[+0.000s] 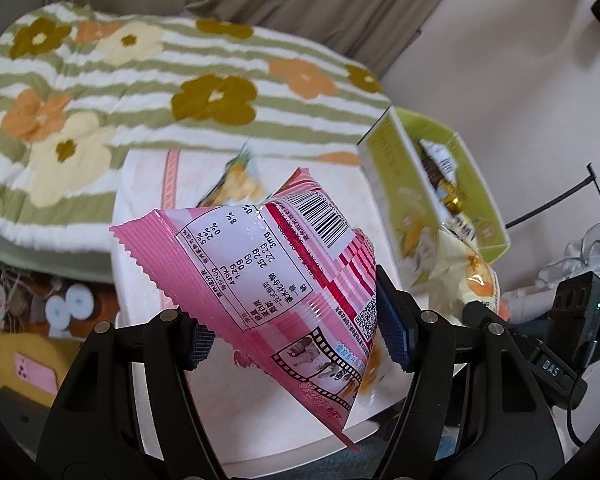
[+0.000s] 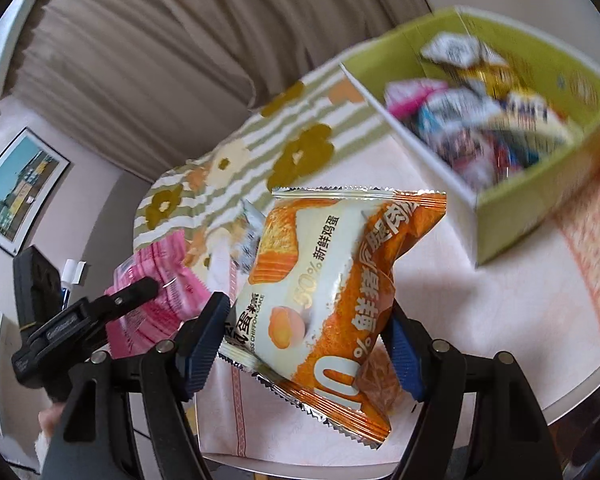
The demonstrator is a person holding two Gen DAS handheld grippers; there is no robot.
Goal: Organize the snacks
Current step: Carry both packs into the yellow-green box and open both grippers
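My left gripper (image 1: 296, 340) is shut on a pink snack packet (image 1: 284, 276), held above the white round table (image 1: 148, 208). My right gripper (image 2: 308, 352) is shut on an orange and white chiffon cake packet (image 2: 328, 292), also held above the table. The left gripper and its pink packet (image 2: 156, 304) show at the left of the right wrist view. A green box (image 2: 540, 208) with several wrapped snacks stands at the table's far right; it also shows in the left wrist view (image 1: 404, 184). Another snack packet (image 1: 236, 184) lies on the table beyond the pink one.
A bed with a striped flower quilt (image 1: 140, 92) lies behind the table. Beige curtains (image 2: 160, 60) hang at the back. A framed picture (image 2: 16, 188) hangs on the left wall. Clutter and a yellow item (image 1: 24, 360) lie on the floor at left.
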